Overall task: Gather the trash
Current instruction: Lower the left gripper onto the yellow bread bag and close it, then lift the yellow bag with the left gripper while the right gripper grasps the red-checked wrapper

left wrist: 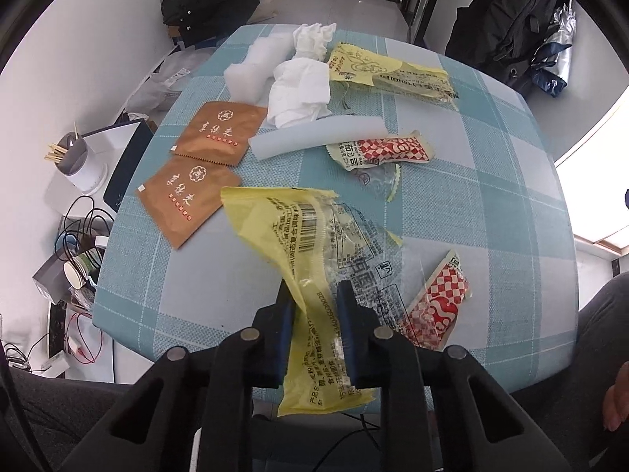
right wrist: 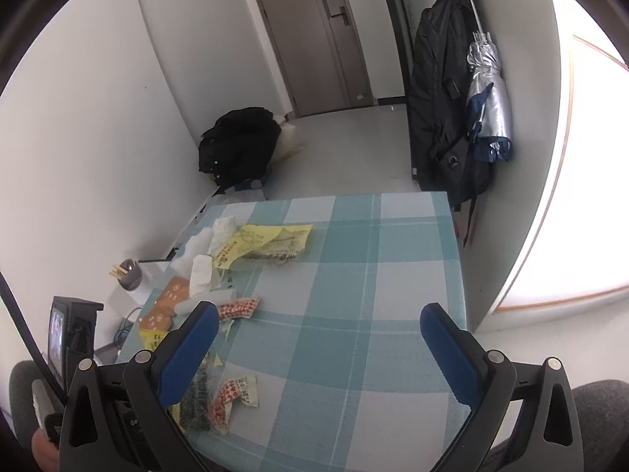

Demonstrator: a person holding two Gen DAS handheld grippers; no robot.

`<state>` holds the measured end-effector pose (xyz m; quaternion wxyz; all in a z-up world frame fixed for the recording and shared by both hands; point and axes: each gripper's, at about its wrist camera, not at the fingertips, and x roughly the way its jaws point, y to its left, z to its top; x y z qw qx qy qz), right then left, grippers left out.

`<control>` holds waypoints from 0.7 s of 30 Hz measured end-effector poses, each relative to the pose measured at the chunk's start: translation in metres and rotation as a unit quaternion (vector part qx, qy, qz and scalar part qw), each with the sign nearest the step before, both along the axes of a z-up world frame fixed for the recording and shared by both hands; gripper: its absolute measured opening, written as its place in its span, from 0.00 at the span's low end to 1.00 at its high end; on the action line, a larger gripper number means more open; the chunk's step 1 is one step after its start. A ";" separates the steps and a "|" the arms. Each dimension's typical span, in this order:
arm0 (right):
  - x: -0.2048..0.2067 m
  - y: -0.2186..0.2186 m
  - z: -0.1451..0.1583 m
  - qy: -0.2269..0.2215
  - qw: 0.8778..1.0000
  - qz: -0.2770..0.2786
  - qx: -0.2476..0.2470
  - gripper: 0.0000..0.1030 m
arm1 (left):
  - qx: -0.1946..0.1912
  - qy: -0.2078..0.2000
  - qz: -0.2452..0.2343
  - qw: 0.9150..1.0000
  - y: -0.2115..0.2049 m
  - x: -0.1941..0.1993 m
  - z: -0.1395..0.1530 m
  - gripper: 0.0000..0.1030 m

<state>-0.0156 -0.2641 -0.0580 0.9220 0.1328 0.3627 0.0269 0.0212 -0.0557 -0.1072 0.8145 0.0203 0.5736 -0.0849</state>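
My left gripper [left wrist: 314,295] is shut on a yellow and clear plastic wrapper [left wrist: 310,236] and holds it just above the near edge of the checked table [left wrist: 491,181]. Other trash lies on the table: two brown sachets [left wrist: 184,192], crumpled white tissues [left wrist: 298,86], a second yellow wrapper [left wrist: 389,72], a pale plastic strip [left wrist: 318,135] and two red-checked packets [left wrist: 393,149]. My right gripper [right wrist: 318,322] is open and empty above the table's near right part; the trash [right wrist: 259,247] lies to its left.
A black backpack [right wrist: 236,145] lies on the floor by the wall. A dark coat and a silver umbrella [right wrist: 487,110] hang at the right. A pen holder [left wrist: 76,157], cables and cups sit left of the table. A door [right wrist: 310,35] stands at the back.
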 end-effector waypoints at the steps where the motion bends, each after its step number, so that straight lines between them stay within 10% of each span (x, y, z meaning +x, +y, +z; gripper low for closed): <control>1: 0.000 -0.001 -0.001 0.003 1.000 -0.002 0.002 1.00 | -0.003 -0.001 -0.001 1.000 0.000 -0.002 0.002 0.14; 21: 0.004 0.016 -0.017 0.049 0.999 0.024 -0.006 0.98 | -0.082 -0.018 0.027 0.996 0.036 0.016 0.017 0.02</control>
